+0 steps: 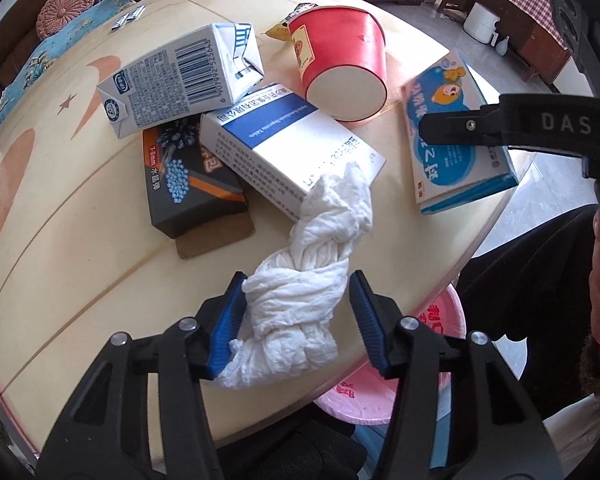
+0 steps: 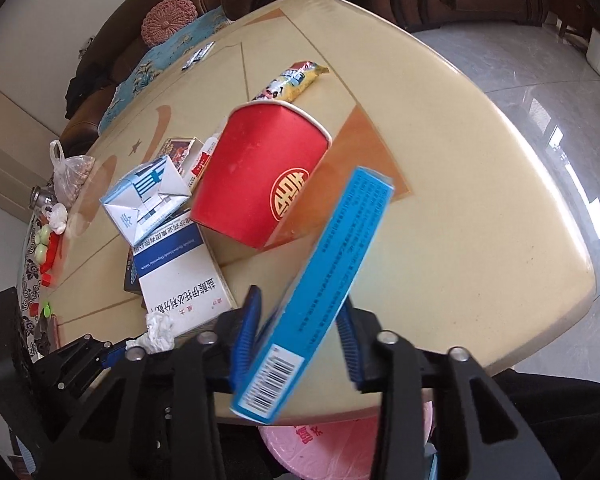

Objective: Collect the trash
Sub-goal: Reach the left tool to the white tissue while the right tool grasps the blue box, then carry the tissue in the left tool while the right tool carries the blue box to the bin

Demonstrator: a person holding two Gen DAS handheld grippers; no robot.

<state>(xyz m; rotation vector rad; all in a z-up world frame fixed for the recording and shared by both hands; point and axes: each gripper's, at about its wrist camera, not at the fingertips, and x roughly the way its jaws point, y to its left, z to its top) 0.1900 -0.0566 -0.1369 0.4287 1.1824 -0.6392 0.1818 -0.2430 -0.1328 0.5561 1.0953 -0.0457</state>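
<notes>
A twisted white tissue wad (image 1: 328, 216) lies near the front edge of the cream table (image 1: 60, 260), and my left gripper (image 1: 298, 280) is shut on its near end, blue pads on both sides. My right gripper (image 2: 300, 300) is shut on a flat blue medicine box (image 2: 340, 260), which tilts up between the pads. In the left wrist view that blue box (image 1: 452, 160) sits at the table's right edge under a finger (image 1: 460, 128) of the right gripper. Further trash: a tipped red paper cup (image 2: 256, 184), a white milk carton (image 1: 172, 80), a white-and-blue box (image 1: 292, 148) and a dark box (image 1: 188, 184).
A pink basin (image 2: 320, 448) stands below the table's front edge, by a person's dark-clothed legs. A snack wrapper (image 2: 296, 78) lies behind the cup. A plastic bag (image 2: 72, 176) and small items sit at the table's left edge. Brown sofas line the far side.
</notes>
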